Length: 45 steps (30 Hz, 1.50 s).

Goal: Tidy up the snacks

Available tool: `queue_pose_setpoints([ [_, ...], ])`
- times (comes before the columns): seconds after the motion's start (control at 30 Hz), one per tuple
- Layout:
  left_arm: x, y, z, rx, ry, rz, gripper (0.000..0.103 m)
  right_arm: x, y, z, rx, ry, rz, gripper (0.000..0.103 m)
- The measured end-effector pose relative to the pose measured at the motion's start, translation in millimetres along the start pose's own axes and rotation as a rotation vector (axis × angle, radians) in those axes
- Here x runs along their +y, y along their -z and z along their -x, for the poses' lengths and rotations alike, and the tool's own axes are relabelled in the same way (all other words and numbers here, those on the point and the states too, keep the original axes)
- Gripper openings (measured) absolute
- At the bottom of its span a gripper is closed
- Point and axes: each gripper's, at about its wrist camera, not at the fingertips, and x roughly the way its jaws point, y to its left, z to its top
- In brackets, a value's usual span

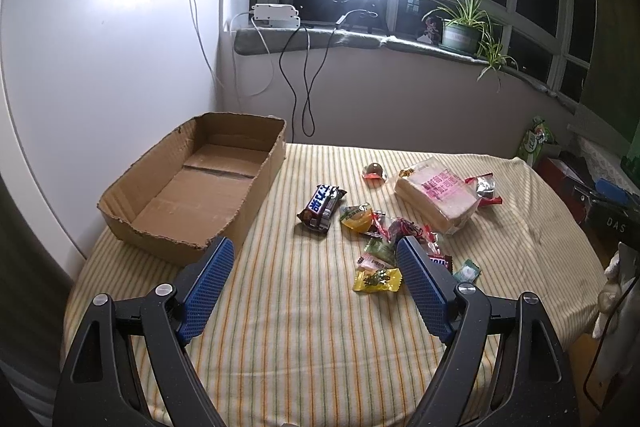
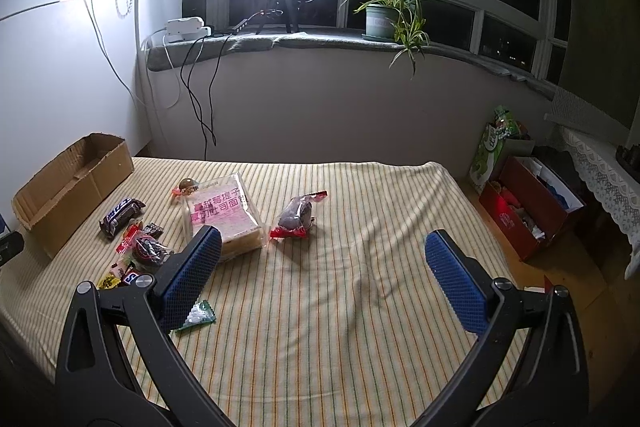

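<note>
Cardboard box (image 1: 192, 187) is seen empty at the left of the striped worktop (image 1: 300, 307), snacks (image 1: 384, 239) heaped just beside it, left gripper (image 1: 316, 255) and right gripper (image 2: 322, 247) both spread and empty, and slippery wrappers could be dropped if pinched off-centre.

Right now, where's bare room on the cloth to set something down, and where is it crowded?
Free: the striped cloth right of the bread pack, from the dark red-edged packet to the right edge; also the near strip under the left gripper. The cardboard box is empty. Crowded: the candy pile between the chocolate bar and the bread.
</note>
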Motion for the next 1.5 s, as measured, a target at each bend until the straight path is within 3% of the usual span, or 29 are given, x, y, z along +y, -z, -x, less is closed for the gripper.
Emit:
queue_pose_setpoints([
  [1.5,-0.3,2.0,-12.6,0.039,0.013,-0.001,0.084,12.2,4.5,-16.2,0.046,-0.046,0.036,0.103],
])
